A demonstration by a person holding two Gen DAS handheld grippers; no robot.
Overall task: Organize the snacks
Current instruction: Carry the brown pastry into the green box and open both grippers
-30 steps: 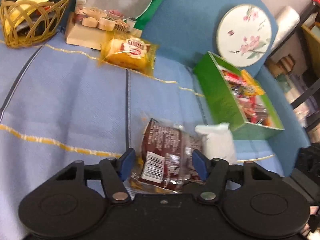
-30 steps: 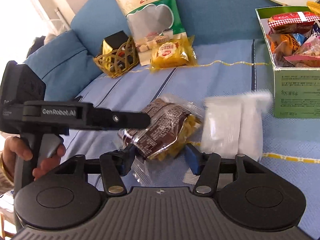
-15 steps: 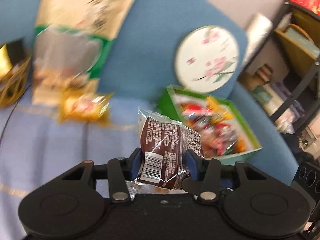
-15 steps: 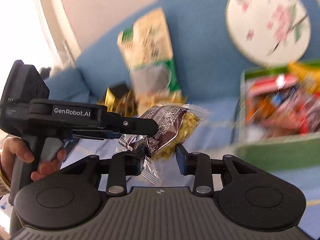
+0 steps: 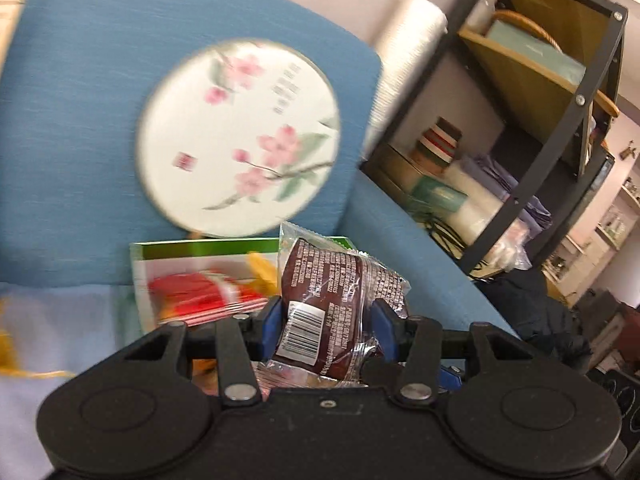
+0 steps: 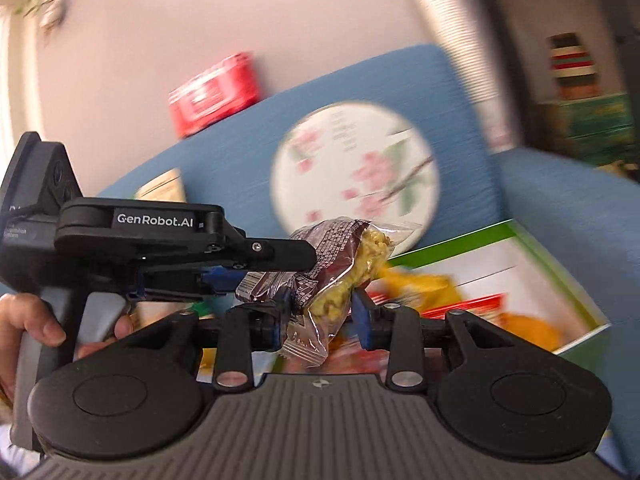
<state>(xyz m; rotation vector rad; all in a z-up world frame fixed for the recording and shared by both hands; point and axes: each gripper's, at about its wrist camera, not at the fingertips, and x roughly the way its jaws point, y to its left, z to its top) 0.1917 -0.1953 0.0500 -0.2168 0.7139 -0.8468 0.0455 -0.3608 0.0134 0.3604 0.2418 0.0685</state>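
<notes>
My left gripper point(image 5: 326, 322) is shut on a brown snack packet point(image 5: 332, 308) with a barcode label, held in the air above the green snack box point(image 5: 200, 250). In the right wrist view the same packet point(image 6: 336, 264) shows yellow contents and sits between my right gripper's blue pads point(image 6: 362, 312); my right gripper point(image 6: 320, 314) is shut on it too. The left gripper body point(image 6: 160, 236) reaches in from the left and holds the packet from that side. The green box point(image 6: 560, 280) lies below and behind, full of red and yellow snack packets.
A round white fan with pink blossoms point(image 5: 240, 136) leans on the blue sofa back point(image 5: 80, 80). A black metal shelf point(image 5: 560, 120) with boxes stands to the right. A red tin point(image 6: 216, 92) sits on top of the sofa back.
Both grippers closed on the brown packet, lifted it off the blue cloth and carried it up and right over the green box. The white packet stayed behind, out of view.
</notes>
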